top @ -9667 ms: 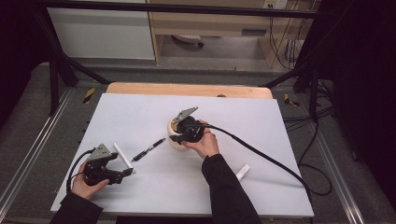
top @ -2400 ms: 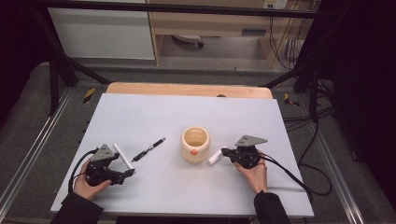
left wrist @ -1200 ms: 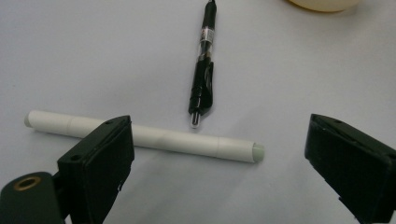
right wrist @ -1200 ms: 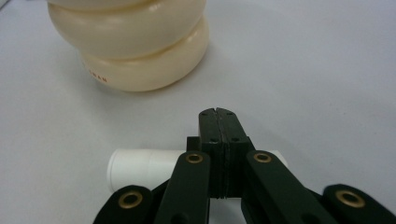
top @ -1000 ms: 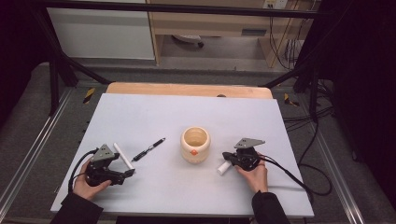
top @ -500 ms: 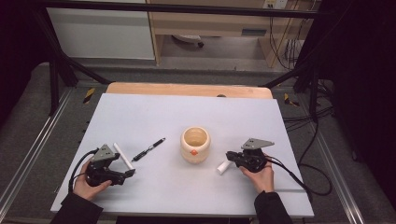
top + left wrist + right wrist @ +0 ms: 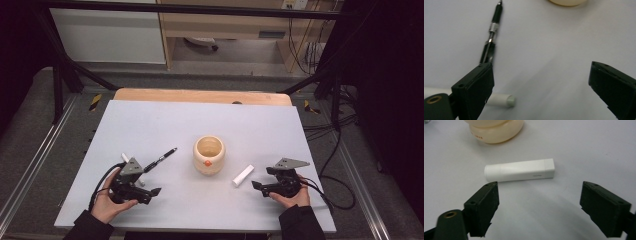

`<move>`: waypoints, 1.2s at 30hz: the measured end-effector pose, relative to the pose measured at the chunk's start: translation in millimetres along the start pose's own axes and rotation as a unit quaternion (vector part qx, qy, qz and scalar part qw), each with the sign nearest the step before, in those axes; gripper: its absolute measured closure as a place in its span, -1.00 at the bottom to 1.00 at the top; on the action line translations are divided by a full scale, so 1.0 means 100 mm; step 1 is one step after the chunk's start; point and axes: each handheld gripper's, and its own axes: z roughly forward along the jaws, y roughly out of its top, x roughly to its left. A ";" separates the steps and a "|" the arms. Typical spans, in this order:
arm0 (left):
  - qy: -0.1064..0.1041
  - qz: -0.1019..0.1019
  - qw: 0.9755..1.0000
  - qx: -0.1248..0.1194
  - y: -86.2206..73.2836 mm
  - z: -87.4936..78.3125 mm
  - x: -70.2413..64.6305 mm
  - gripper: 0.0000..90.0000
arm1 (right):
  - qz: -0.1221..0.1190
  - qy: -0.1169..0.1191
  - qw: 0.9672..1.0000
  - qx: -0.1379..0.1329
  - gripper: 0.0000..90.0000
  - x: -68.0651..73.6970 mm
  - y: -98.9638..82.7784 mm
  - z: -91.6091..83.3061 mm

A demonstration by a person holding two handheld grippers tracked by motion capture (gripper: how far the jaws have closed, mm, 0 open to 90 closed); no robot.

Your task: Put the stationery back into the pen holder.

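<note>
At the left of the high view, the left tongs (image 7: 150, 192) sit low over the desk (image 7: 150, 125) in the person's left hand (image 7: 107, 205), a cable looping from their back. Their jaws stand wide with bare desk between them, as the left gripper view makes plain. Just beside them lie two things: a short white tube (image 7: 131, 168), partly hidden behind the tongs' body, and a black pen (image 7: 161, 158) that lies slantwise, its tip pointing up and right toward the cup. In the left gripper view the pen (image 7: 492, 35) runs away from the left jaw, and the tube's (image 7: 501, 100) round end pokes out from behind that same jaw.

Near the middle of the desk stands a cream cup (image 7: 209, 155), upright, with a small orange mark on its near side.

Right of the cup, near it but apart, a white stick (image 7: 243, 175) lies flat on the desk, slanted. It lies just ahead of the right tongs (image 7: 256, 185), which the right hand (image 7: 295, 197) holds low, pointing left toward it. These jaws have just been opening and now stand wide, nothing between them. In the right gripper view the stick (image 7: 520, 170) lies crosswise beyond the jaw tips, clear of both, with the cup's (image 7: 496, 131) base behind it.
</note>
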 end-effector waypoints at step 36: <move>-0.058 0.073 0.995 0.044 0.99 0.93 -1.29 -0.45 | 0.000 -0.006 0.999 0.040 -0.96 -0.11 -0.16 -0.10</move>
